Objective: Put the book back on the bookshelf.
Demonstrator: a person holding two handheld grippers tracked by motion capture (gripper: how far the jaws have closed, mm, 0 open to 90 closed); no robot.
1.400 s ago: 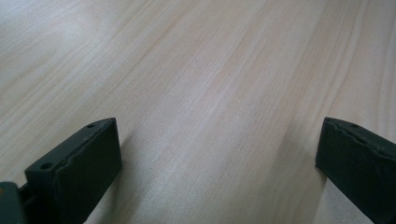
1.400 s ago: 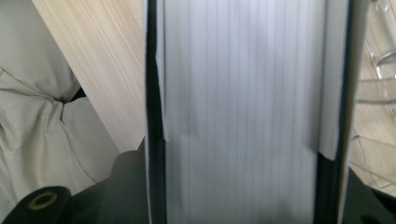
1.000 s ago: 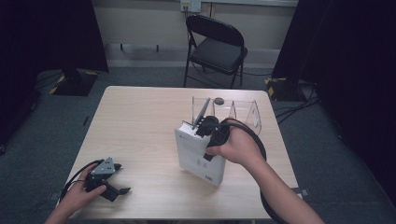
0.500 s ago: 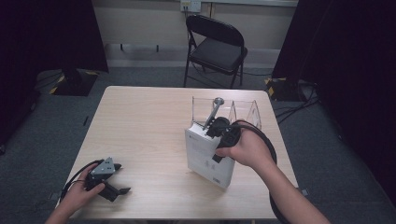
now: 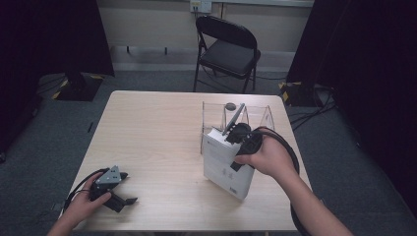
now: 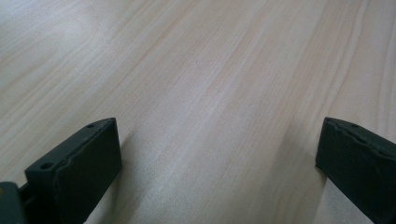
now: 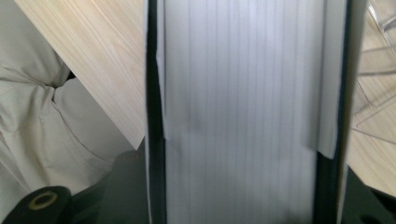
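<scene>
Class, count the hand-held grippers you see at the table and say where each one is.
2: the left gripper rests near the table's front left corner; the right gripper clamps the white box beside the clear rack.

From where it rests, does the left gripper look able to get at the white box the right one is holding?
Probably yes. The left gripper lies open near the table's front left corner, and bare wood lies between it and the white box, which the right gripper clamps by its top edge.

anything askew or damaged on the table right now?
Only the white box: it is tilted, leaning toward the table's front edge rather than flat or upright, because the right gripper clamps its top edge. No damage or spill shows. The clear acrylic rack behind it stands upright.
</scene>
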